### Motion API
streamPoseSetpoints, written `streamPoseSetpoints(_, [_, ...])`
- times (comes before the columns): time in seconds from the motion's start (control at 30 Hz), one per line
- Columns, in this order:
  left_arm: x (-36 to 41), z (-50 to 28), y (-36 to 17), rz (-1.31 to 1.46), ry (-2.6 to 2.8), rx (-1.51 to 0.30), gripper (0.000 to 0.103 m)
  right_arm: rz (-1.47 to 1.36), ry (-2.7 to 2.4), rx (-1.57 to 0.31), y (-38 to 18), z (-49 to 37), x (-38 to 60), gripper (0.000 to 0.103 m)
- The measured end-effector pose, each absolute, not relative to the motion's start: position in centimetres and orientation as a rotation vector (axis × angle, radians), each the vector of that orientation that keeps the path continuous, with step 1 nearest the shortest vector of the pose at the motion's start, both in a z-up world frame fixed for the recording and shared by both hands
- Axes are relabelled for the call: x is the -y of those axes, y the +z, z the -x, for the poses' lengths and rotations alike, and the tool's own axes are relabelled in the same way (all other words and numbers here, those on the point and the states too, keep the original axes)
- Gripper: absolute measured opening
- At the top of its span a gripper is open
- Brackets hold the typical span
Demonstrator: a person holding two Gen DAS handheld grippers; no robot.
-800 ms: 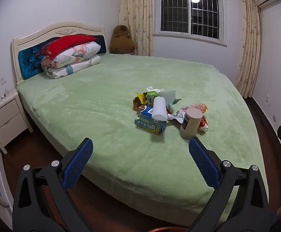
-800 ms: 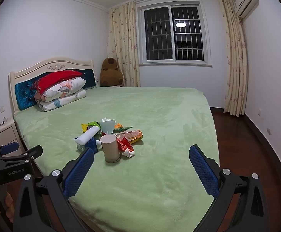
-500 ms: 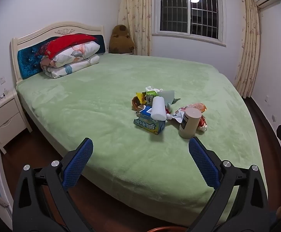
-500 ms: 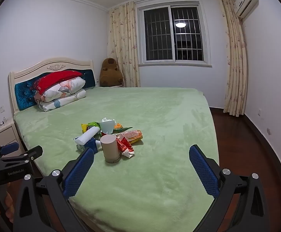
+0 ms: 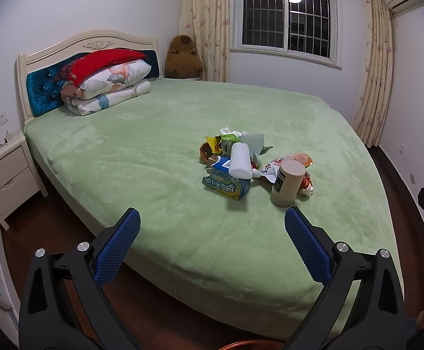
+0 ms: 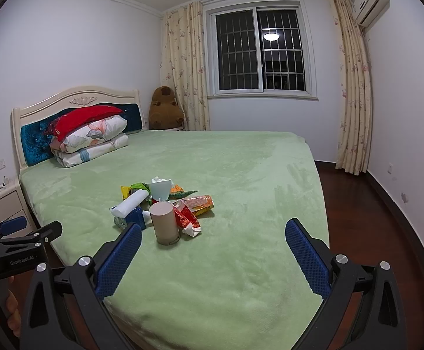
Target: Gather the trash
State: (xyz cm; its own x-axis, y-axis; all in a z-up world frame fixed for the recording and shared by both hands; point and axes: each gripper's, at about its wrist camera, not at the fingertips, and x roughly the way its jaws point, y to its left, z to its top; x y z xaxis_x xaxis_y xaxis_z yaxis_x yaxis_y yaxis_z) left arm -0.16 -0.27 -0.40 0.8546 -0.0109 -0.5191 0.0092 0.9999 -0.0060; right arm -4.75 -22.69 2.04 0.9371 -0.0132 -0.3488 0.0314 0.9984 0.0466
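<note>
A pile of trash lies on the green bed [image 5: 153, 151]: a beige cardboard tube [image 5: 287, 182] standing upright, a blue box [image 5: 226, 182], a white roll [image 5: 240, 160] on it, snack wrappers [image 5: 295, 160] and crumpled tissue [image 5: 229, 131]. The same pile shows in the right wrist view, with the tube [image 6: 164, 223], white roll [image 6: 130, 204] and orange wrappers [image 6: 198, 202]. My left gripper [image 5: 212, 242] is open and empty, held short of the bed's near edge. My right gripper [image 6: 213, 252] is open and empty above the bed's corner.
Stacked pillows [image 5: 106, 87] lie at the headboard. A white nightstand [image 5: 4, 180] stands left of the bed. A brown plush toy [image 5: 182, 58] sits in the far corner by the curtains. Dark wood floor [image 6: 387, 218] runs along the bed's right side.
Both views have shifted only slightly; the trash pile sits a touch nearer in the left wrist view. Both grippers stay open and nothing was picked up.
</note>
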Motion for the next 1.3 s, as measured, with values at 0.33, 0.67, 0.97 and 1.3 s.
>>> streamPoseSetpoints(0.33, [-0.2,0.1,-0.8,0.011,-0.011,-0.555,0.097,-0.052,-0.035,-0.36,1.7,4.5,22.9,0.097])
streamPoseSetpoints(0.67, [-0.8,-0.1,-1.0,0.03,-0.012,-0.568,0.097,-0.047,-0.039,-0.365,1.6,4.3,22.8,0.097])
streamPoseSetpoints(0.97, [-1.4,-0.2,-0.9,0.04,-0.003,-0.577,0.097,-0.046,-0.043,-0.368,1.5,4.3,22.6,0.097])
streamPoseSetpoints(1.3, [-1.8,-0.2,-0.9,0.054,-0.003,-0.59,0.097,-0.047,-0.041,-0.368,1.5,4.2,22.6,0.097])
